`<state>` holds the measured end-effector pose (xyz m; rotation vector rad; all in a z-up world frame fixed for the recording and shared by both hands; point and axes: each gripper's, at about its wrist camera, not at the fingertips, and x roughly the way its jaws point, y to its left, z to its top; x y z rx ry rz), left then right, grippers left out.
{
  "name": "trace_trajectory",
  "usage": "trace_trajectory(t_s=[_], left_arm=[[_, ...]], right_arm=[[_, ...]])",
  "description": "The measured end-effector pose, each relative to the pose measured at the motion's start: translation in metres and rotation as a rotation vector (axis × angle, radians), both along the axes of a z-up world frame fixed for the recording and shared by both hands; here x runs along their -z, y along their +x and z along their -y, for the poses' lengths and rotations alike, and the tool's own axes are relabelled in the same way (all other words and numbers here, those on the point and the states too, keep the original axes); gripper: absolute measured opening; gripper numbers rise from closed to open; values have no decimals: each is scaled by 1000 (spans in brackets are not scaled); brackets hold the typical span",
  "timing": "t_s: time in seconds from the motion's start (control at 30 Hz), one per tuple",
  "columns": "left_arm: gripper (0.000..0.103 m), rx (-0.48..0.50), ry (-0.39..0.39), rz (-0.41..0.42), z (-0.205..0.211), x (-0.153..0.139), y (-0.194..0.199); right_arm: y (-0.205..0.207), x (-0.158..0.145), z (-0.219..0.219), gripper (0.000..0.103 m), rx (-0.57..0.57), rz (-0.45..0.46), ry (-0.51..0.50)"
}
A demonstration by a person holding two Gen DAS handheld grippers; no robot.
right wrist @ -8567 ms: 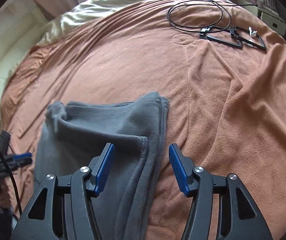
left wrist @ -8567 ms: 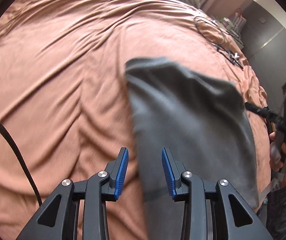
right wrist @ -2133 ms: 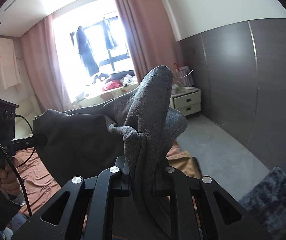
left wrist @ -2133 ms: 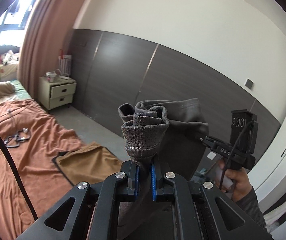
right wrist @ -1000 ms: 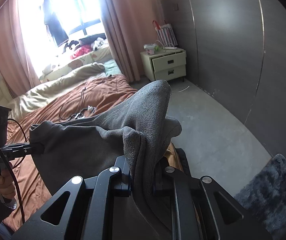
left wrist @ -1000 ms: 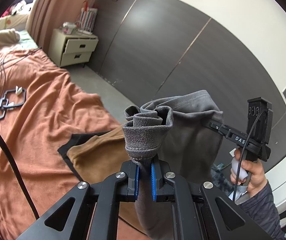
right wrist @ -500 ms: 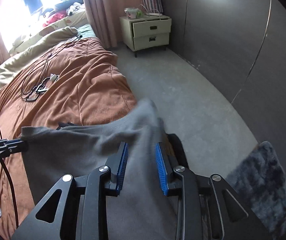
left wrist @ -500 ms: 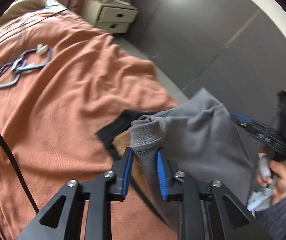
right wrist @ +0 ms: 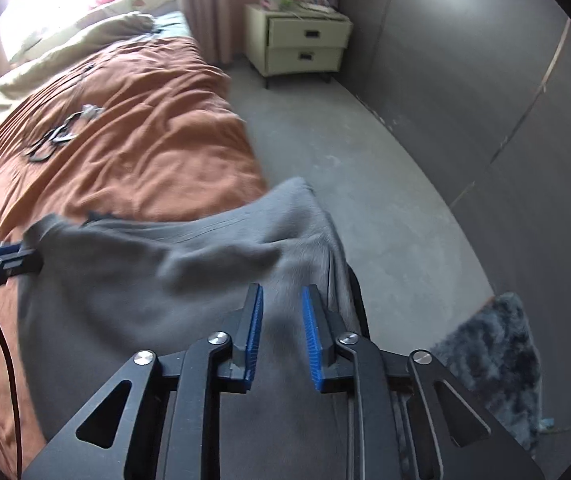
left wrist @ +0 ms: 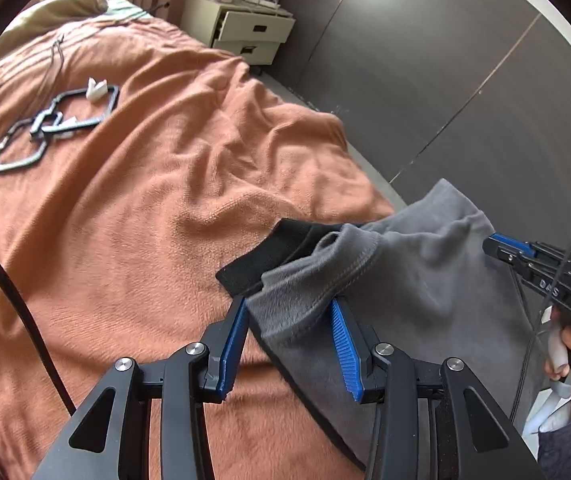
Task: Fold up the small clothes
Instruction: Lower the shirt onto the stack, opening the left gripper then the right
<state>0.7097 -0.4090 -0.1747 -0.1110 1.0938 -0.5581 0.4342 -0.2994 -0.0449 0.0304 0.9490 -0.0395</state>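
Grey fleece garment is draped over the corner of the bed on the orange blanket, on top of a black-edged piece. Left hand-held gripper has just been opening and its pads sit apart around the hem without pinching it. Right hand-held gripper has just been closing to a narrow gap, pads not pressing the cloth.

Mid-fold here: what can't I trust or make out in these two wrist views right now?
- Right wrist view: the grey garment is motion-blurred, so its folds and edges are unclear.
- Both views: the garment's lower part is hidden behind the gripper frames.
- Left wrist view: the black-edged item is mostly covered by the garment.
- Right wrist view: the right gripper shows a gap; contact with the cloth is unclear.
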Motion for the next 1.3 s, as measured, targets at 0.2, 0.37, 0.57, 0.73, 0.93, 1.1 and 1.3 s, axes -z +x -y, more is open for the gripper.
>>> trace_trajectory(t_s=[0.2,0.37,0.57,0.73,0.93,1.1,1.3], left_arm=[[56,-36,-7,-15,-4,27,13],[66,-71,-19,-36,-8,35,19],[66,-60,-28,-15,-14,8,3],[66,-41,-31,-24,-9,-4,-23],[66,-3,-26,-44,4,-5,-60],[66,41,-43,-92,13,-2,-91],[66,93,-33,-117,33,2,-126]], right_arm=[[15,22,21,0,71,-43,14],[30,39,21,0,99,-45,-10],[-15,-1,16,0,58,12,18],[-82,-13,26,0,33,34,54],[-152,-14,32,0,2,63,65],[-207,-2,40,0,8,112,95],[-233,26,57,0,76,110,82]])
